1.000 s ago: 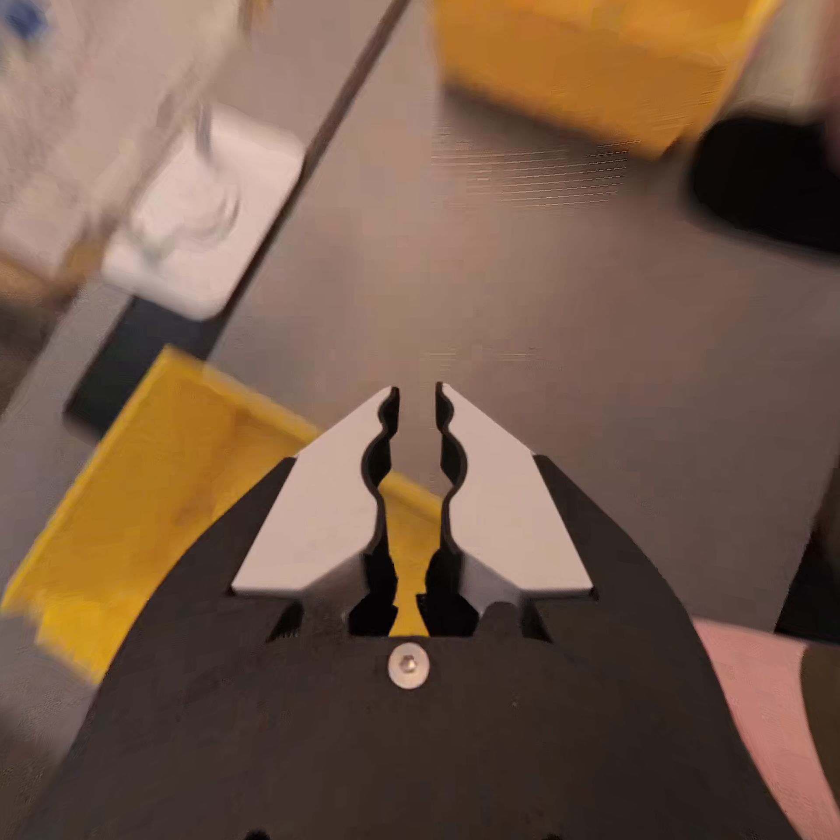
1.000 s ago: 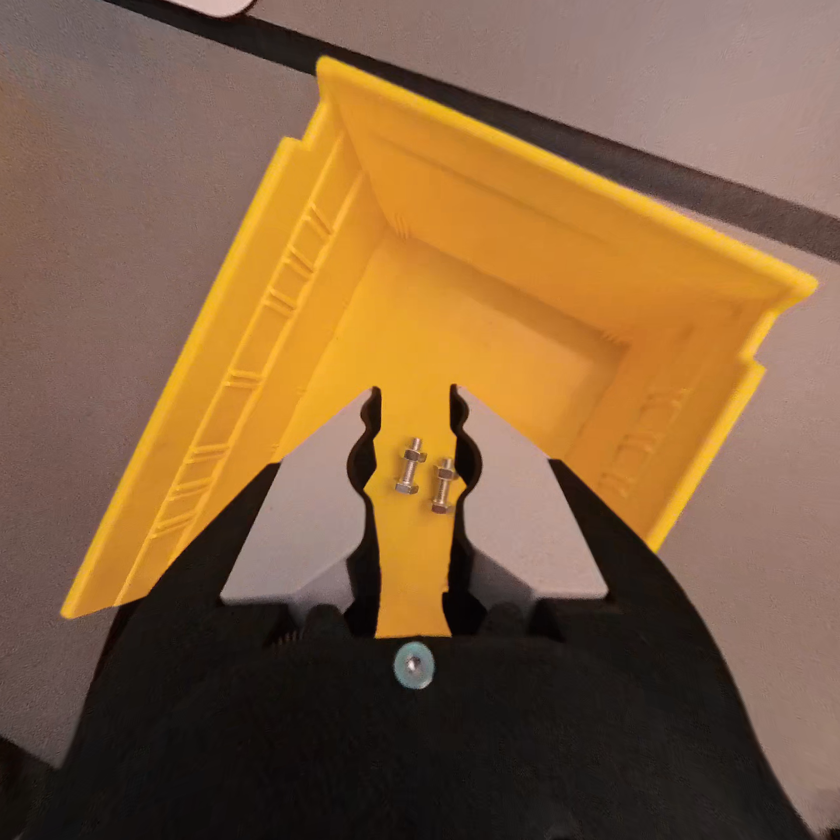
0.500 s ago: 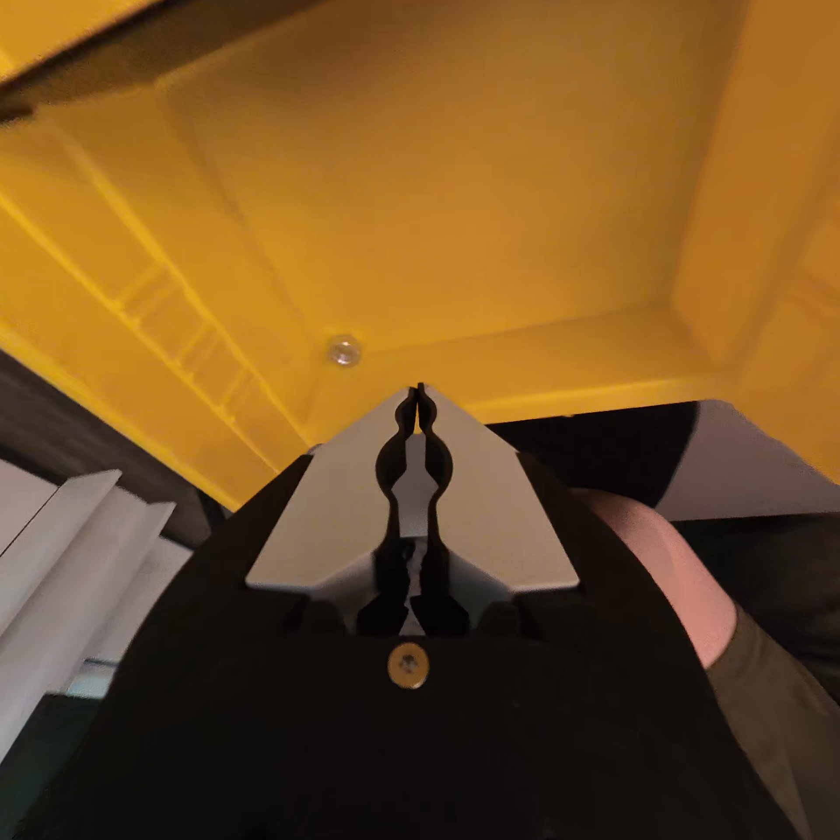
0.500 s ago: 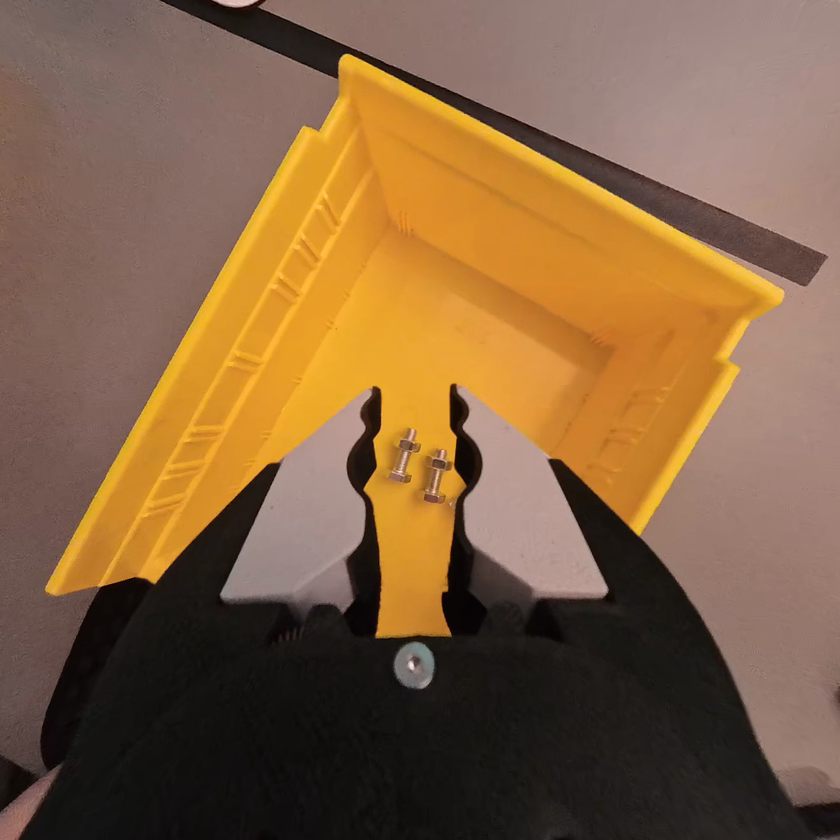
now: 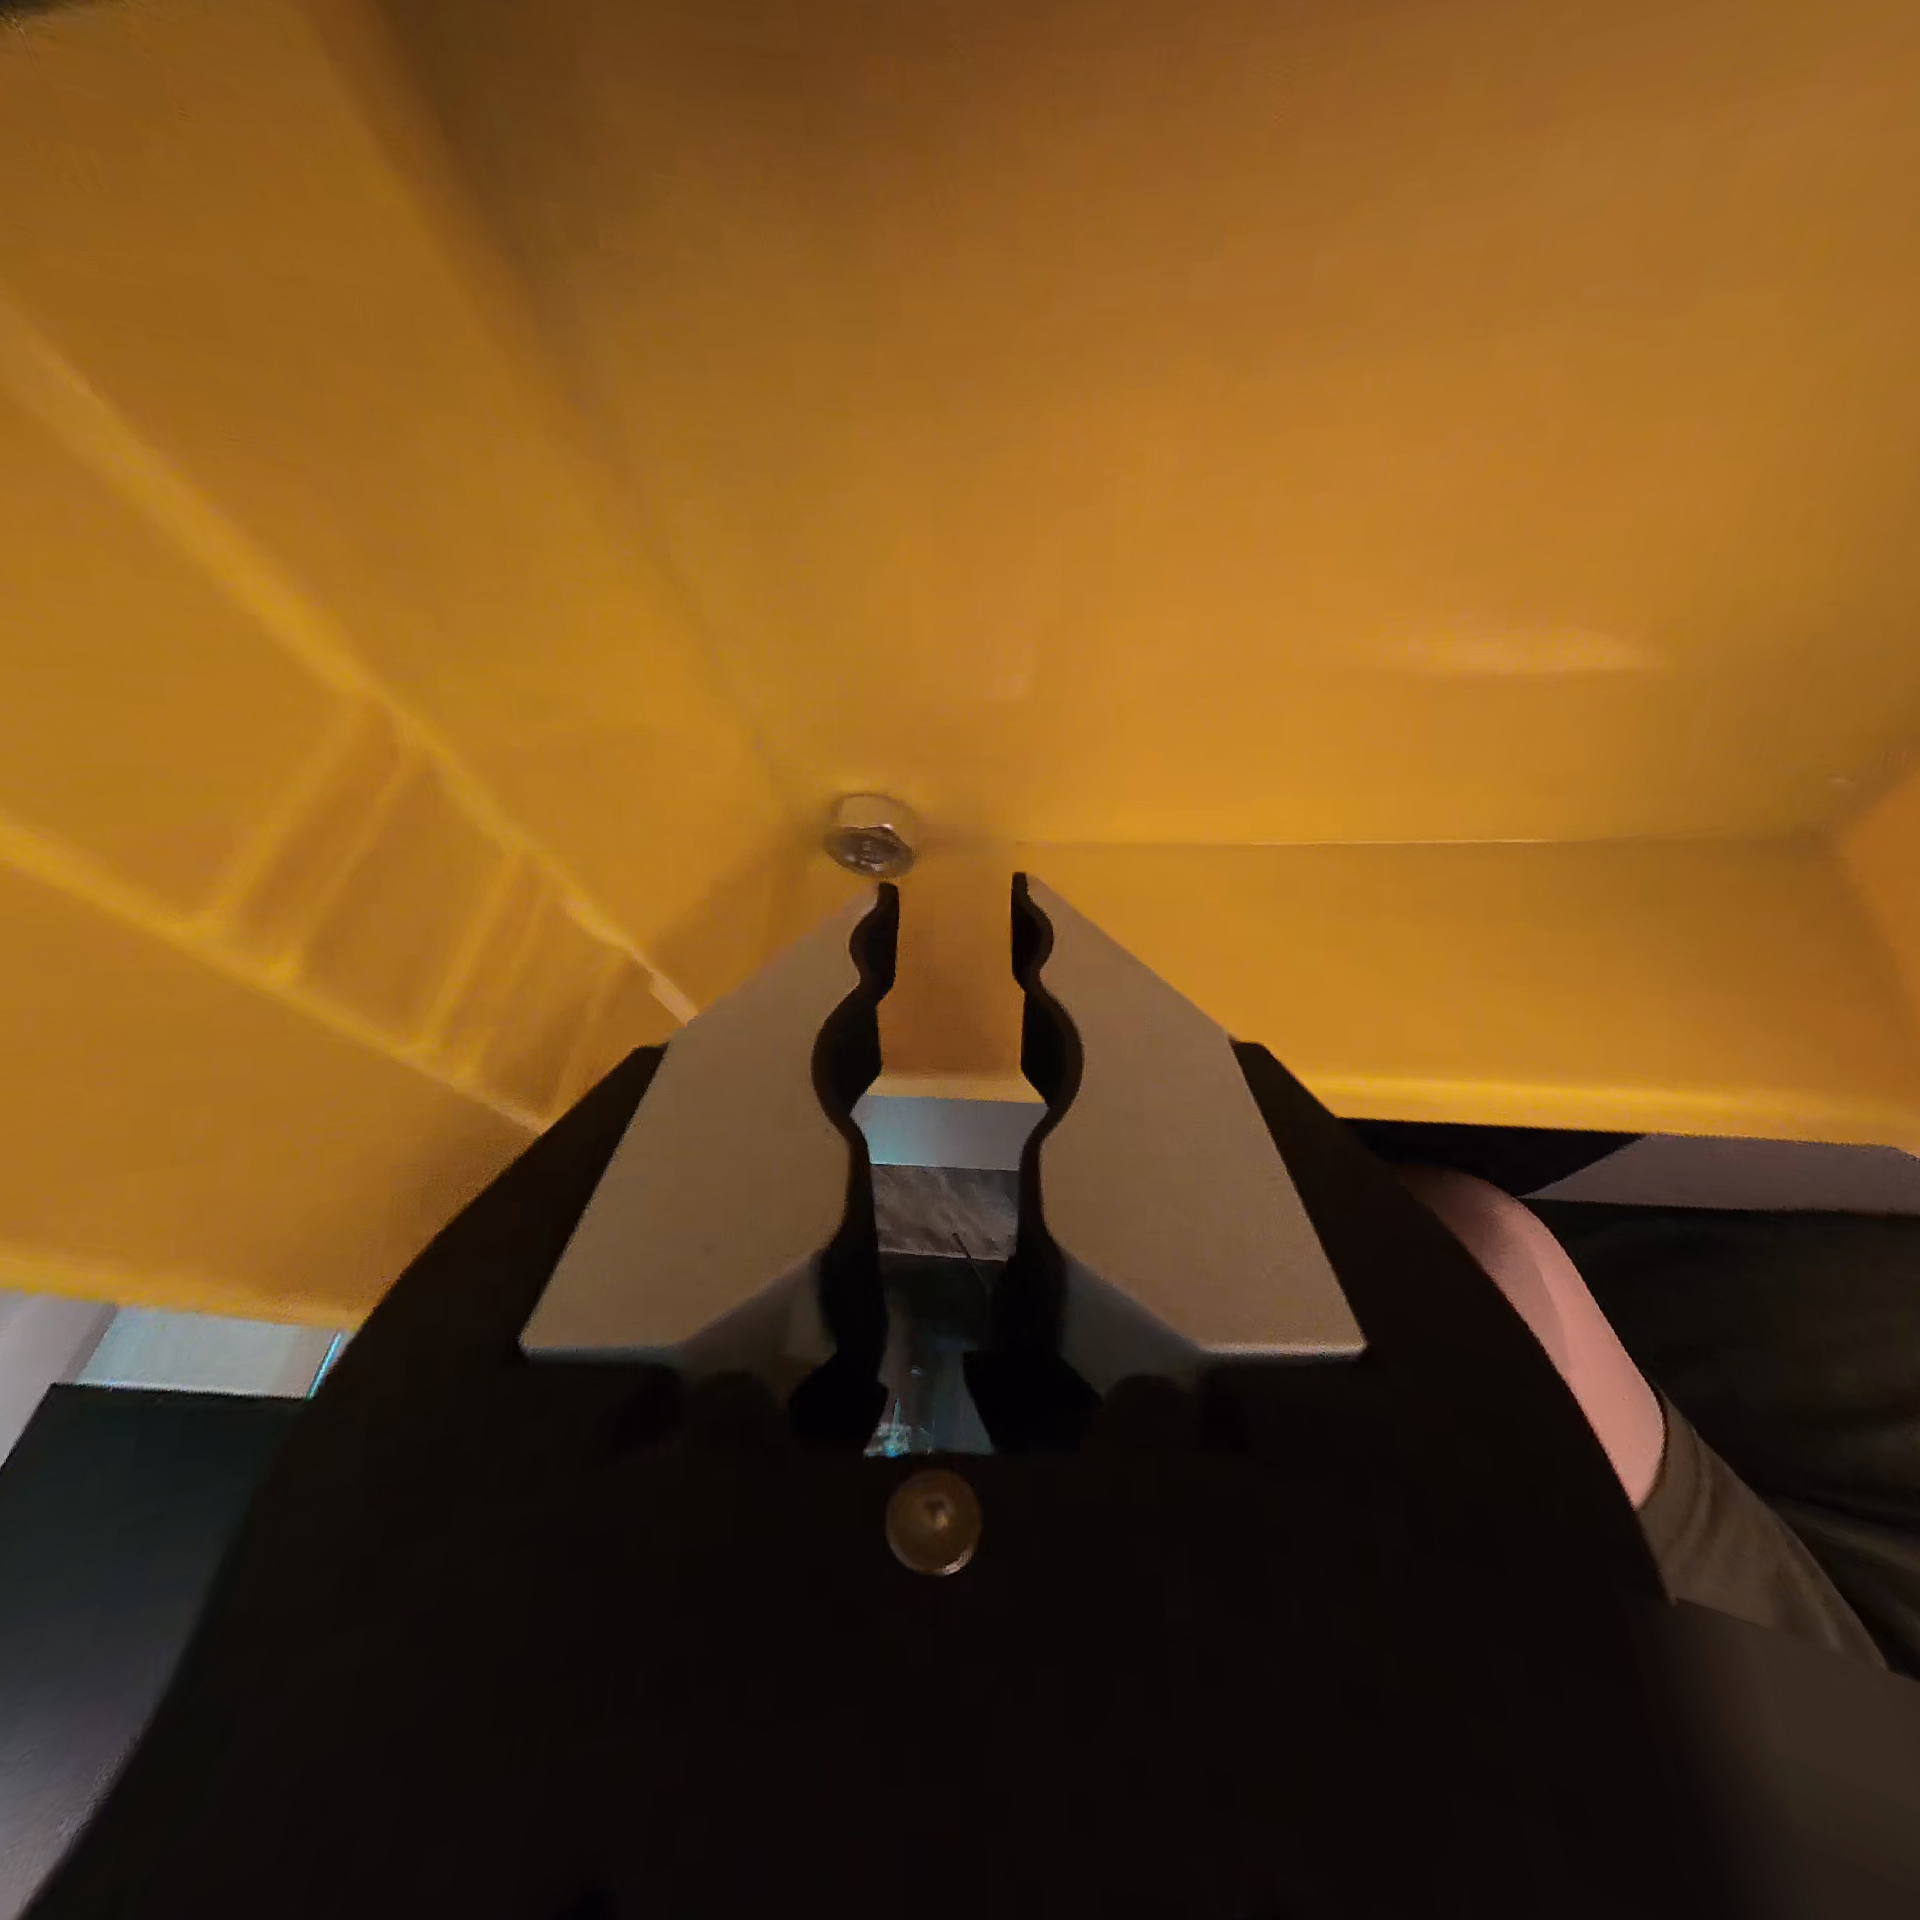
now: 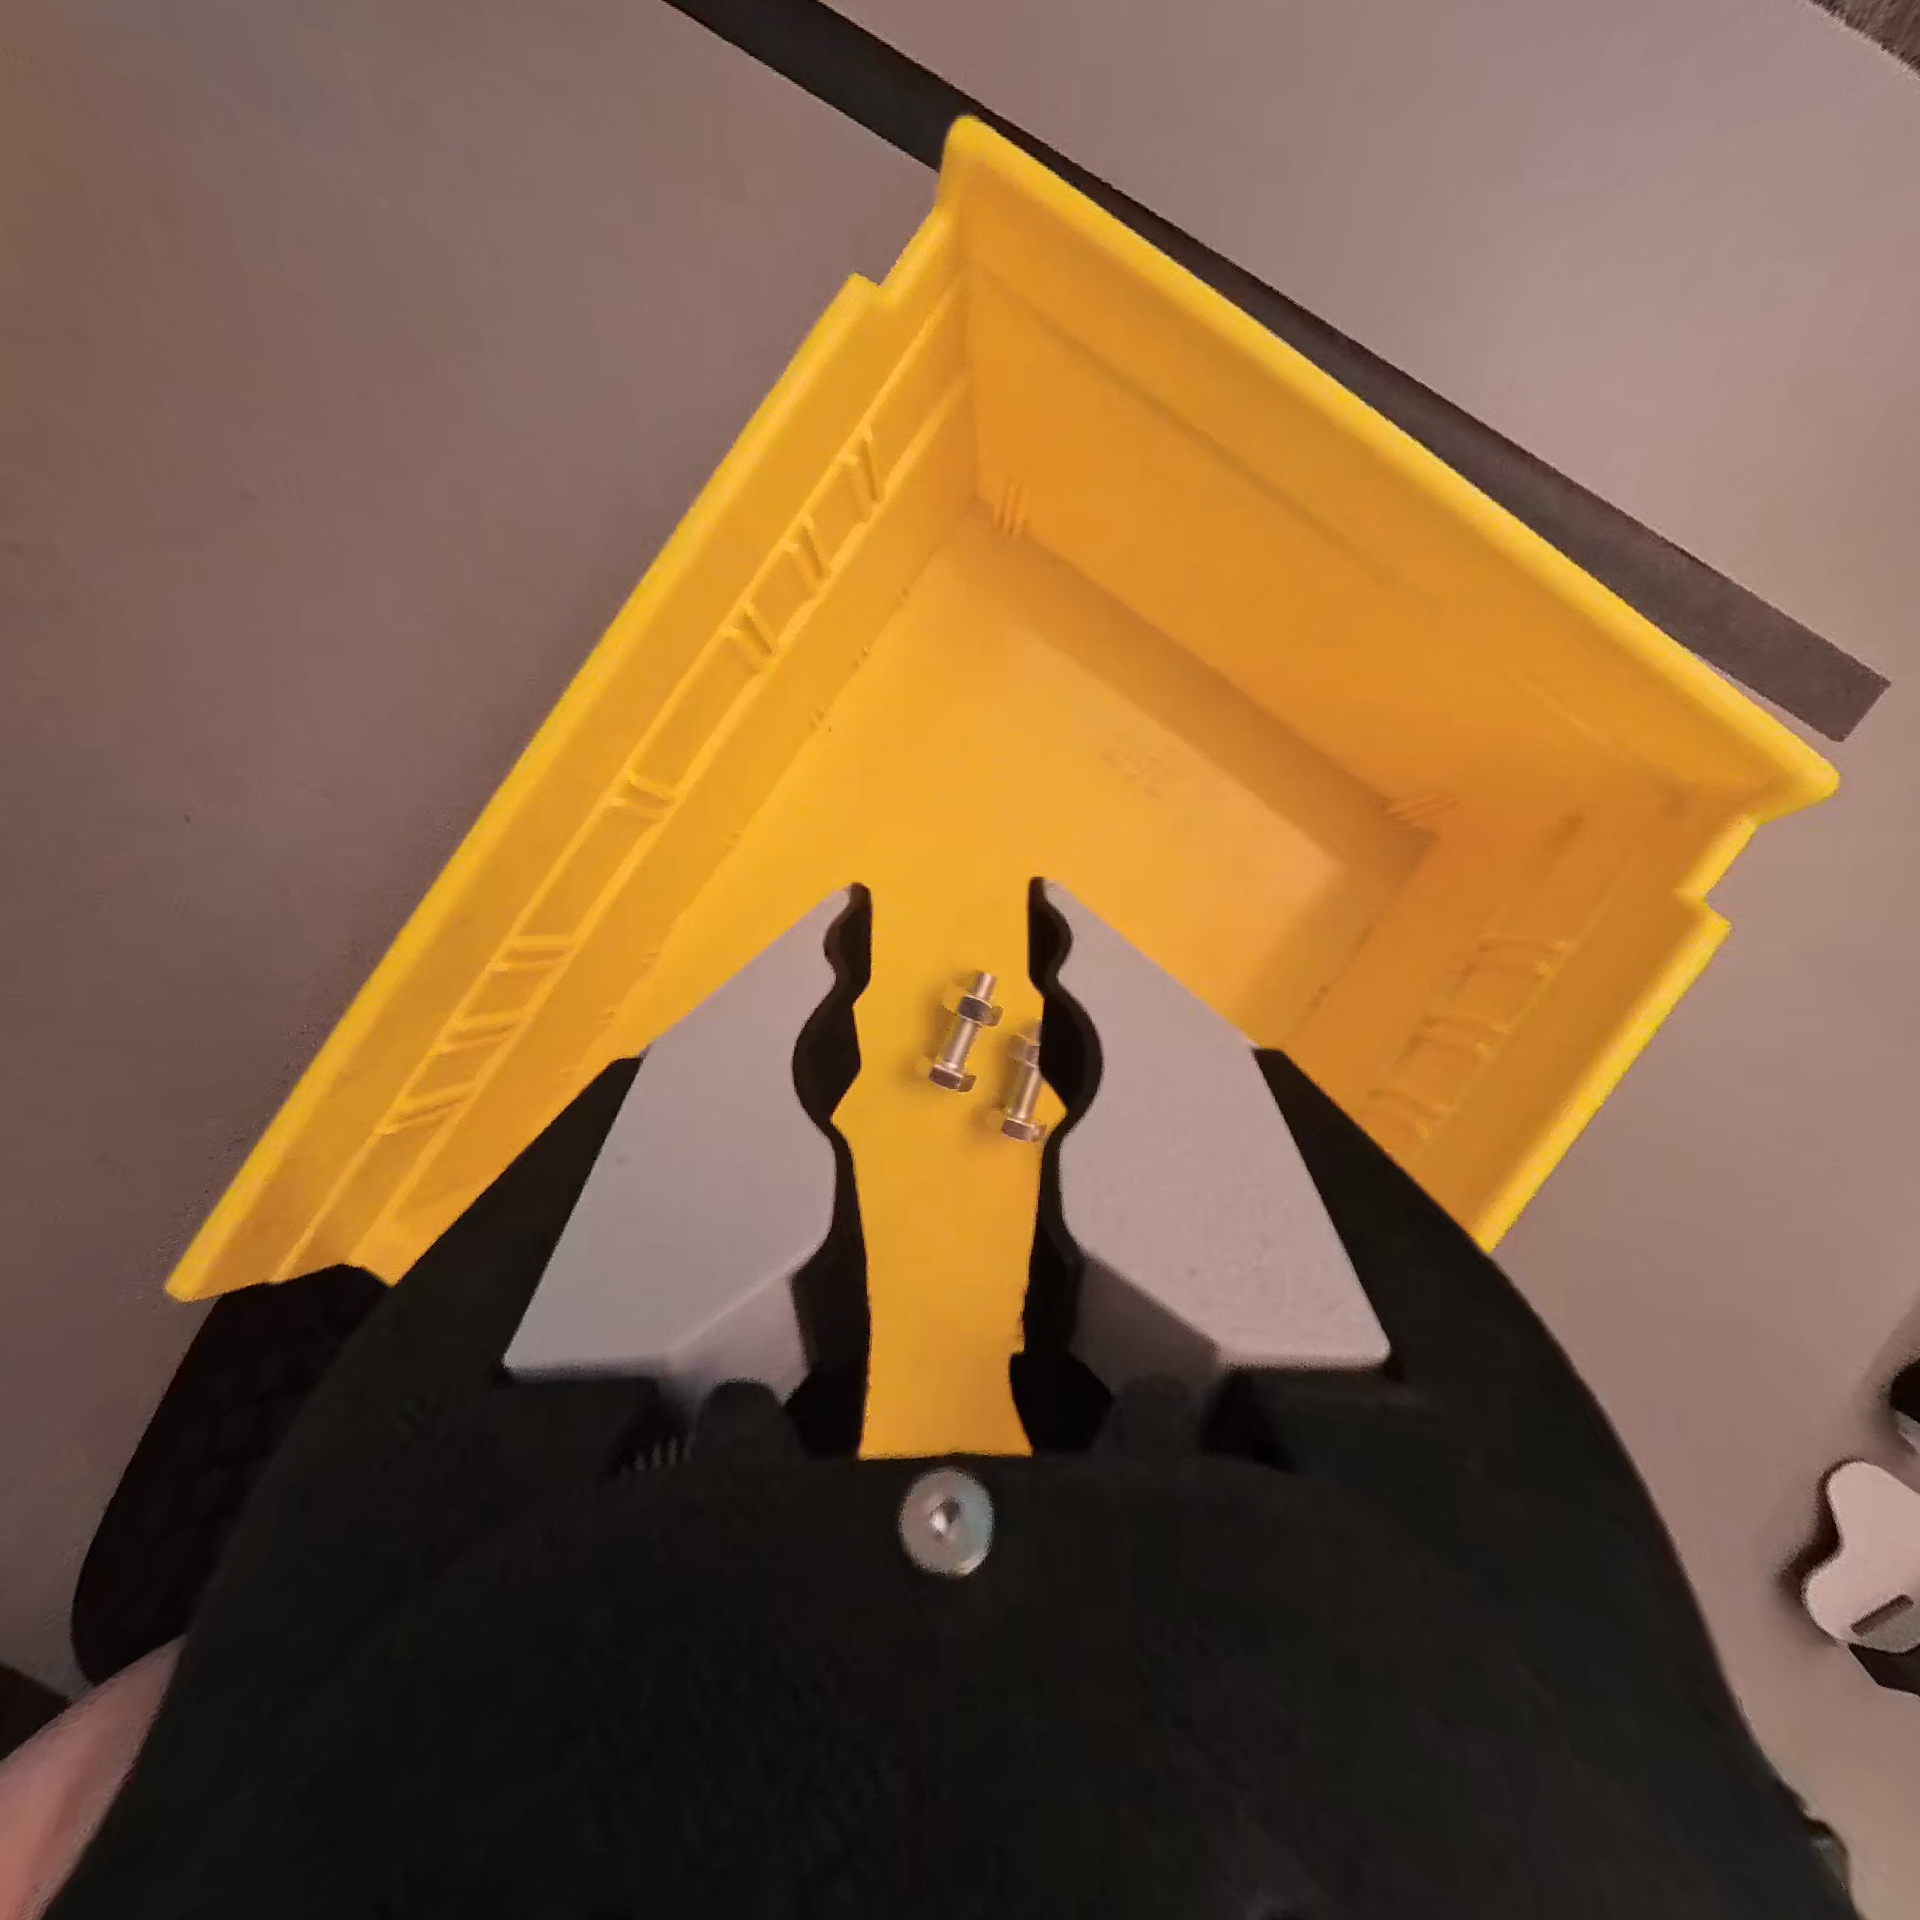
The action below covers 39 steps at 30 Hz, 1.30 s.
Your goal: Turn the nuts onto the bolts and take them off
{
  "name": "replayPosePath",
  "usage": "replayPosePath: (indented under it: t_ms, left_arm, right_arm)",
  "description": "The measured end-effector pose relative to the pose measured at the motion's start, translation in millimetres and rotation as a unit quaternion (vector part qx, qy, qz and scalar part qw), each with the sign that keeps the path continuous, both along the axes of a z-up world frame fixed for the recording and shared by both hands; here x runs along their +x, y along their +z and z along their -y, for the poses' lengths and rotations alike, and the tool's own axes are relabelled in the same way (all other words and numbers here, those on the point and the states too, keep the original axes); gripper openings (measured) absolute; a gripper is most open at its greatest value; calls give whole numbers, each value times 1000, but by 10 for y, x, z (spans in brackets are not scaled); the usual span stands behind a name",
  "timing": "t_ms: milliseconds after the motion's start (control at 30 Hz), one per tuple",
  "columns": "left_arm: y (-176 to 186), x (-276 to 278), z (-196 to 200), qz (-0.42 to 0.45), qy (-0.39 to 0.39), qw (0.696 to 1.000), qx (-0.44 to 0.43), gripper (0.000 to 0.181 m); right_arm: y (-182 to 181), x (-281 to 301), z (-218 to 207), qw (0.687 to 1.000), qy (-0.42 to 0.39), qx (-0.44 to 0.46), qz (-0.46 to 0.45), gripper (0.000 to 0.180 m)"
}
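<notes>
In the left wrist view a single silver nut lies on the floor of a yellow bin, in its near corner. My left gripper is open and empty inside that bin, with its left fingertip just below the nut. In the right wrist view two silver bolts with nuts on them lie side by side on the floor of another yellow bin. My right gripper is open and empty above them; the bolts show between its fingers.
The bins stand on a grey table with a black strip along the far side. A white knob-like object lies at the right edge. A person's hand shows to the right of the left gripper. Tip to tip, the grippers are about 65 cm apart.
The left gripper swung from over the table into the yellow bin, closed, then opened again beside the nut. The right gripper shifted slightly over its bin, staying open.
</notes>
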State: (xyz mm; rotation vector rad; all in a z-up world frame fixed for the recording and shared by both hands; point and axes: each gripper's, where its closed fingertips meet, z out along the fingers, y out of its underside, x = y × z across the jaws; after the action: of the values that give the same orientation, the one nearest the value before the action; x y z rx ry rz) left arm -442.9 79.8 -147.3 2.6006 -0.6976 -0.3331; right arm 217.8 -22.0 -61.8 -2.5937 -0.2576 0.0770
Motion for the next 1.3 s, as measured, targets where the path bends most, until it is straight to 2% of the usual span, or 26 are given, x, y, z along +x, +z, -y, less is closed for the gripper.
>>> replayPosePath:
  t_ms: [33,267,400,600,1067,1300]
  left_arm:
    - [-7,-29,-13,-7,1,1000,0,20]
    - [-93,-51,4,-8,15,1000,-25,19]
    - [-100,-95,-21,-23,8,999,-28,10]
    - [-108,-119,-42,-27,3,999,-25,8]
    - [-111,-123,-43,-3,-64,998,-28,4]
    - [-110,-117,-39,21,-125,992,-21,4]
  right_arm:
    - [20,-26,-7,1000,5,3,2,29]
    - [16,-115,-19,1000,23,-6,17,29]
    - [-8,-109,-10,999,24,-12,21,29]
    - [-32,-106,18,999,28,-20,26,29]
    - [-107,-103,51,998,33,-42,27,29]
    - [-148,-108,63,997,36,-53,31,29]
